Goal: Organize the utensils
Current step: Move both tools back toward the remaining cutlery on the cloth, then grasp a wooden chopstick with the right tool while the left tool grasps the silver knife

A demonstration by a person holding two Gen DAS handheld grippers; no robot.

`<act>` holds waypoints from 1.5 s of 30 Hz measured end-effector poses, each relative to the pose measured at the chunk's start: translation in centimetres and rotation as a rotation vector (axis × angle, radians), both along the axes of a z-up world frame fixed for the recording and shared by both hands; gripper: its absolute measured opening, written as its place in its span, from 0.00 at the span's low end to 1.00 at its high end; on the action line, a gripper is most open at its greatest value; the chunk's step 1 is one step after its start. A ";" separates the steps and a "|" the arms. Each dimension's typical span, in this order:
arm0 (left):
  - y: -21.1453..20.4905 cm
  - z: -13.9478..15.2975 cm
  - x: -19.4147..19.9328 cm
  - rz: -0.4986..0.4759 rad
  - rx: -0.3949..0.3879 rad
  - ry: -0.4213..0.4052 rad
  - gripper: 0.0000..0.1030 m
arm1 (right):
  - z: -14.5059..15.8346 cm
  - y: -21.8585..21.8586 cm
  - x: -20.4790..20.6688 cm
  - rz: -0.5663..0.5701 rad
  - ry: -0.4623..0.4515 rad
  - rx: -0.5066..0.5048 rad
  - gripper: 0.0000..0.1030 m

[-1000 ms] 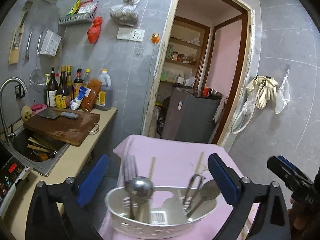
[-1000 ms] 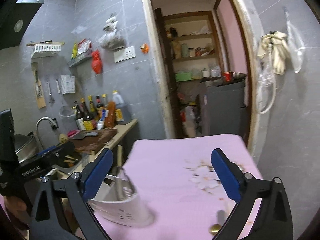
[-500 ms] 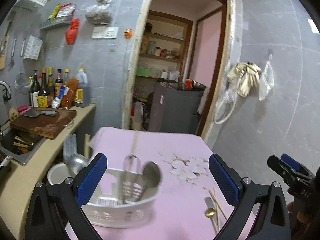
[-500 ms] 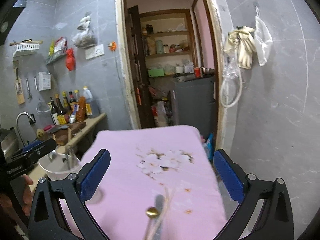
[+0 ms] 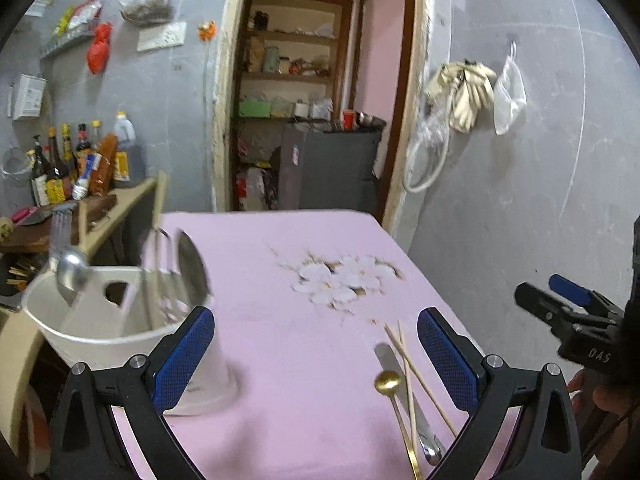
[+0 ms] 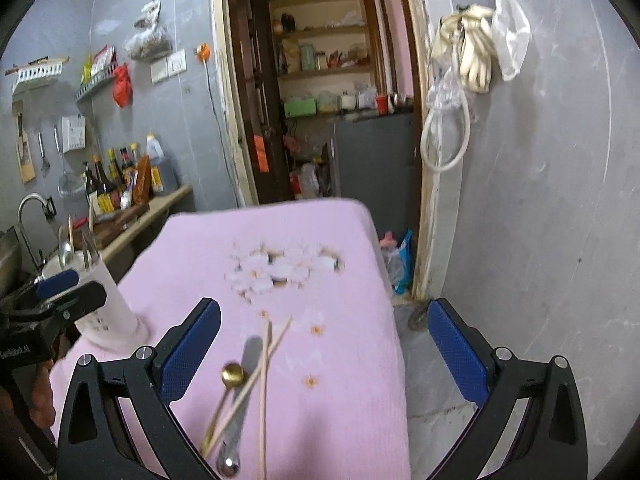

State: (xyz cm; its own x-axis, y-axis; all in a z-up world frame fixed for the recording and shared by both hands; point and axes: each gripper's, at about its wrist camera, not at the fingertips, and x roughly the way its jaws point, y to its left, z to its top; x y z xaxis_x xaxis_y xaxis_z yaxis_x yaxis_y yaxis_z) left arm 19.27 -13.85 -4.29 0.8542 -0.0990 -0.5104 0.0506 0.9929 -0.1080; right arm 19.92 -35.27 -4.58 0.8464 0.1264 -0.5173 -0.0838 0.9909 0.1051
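Note:
A white utensil holder [image 5: 120, 320] stands at the left of the pink tablecloth [image 5: 280, 300], with a ladle [image 5: 72, 270], a whisk and a spatula upright in it. The holder [image 6: 106, 312] also shows at the left in the right wrist view. A gold spoon [image 5: 387, 382], a silver knife [image 5: 404, 392] and two wooden chopsticks [image 5: 416, 372] lie loose near the front edge. My left gripper [image 5: 314, 356] is open and empty above the cloth. My right gripper [image 6: 324, 344] is open too, over the gold spoon [image 6: 233, 373], the chopsticks [image 6: 264, 360] and the knife [image 6: 248, 356].
A kitchen counter [image 5: 132, 196] with sauce bottles [image 5: 64, 168], a cutting board and a sink runs along the left. An open doorway [image 5: 304, 120] with shelves is behind the table. A grey wall with hanging gloves [image 5: 468, 92] is on the right; bare floor [image 6: 432, 380] lies beside the table.
Both grippers have swung to the right, away from the white holder. The loose spoon, knife and chopsticks have come into view between the fingers. Both stay open.

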 end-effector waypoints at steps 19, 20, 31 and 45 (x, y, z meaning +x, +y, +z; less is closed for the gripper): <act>-2.0 -7.3 5.8 -0.217 -0.056 0.228 0.76 | -9.3 3.5 2.7 0.158 0.235 -0.011 0.37; -2.1 -7.5 6.0 -0.229 -0.060 0.233 0.72 | -9.3 3.6 2.8 0.165 0.236 -0.011 0.35; -3.0 -9.7 7.3 -0.322 -0.082 0.322 0.51 | -10.5 5.8 3.2 0.245 0.293 -0.090 0.25; -4.2 -11.3 8.6 -0.425 -0.106 0.413 0.35 | -10.0 4.1 3.3 0.175 0.323 -0.141 0.14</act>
State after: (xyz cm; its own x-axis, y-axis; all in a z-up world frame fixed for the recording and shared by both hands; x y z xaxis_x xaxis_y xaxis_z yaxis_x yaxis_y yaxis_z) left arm 27.86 -18.09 -15.55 0.4614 -0.4572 -0.7603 0.3737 0.8774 -0.3008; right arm 23.24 -31.18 -14.63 0.6091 0.1634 -0.7761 -0.2376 0.9712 0.0180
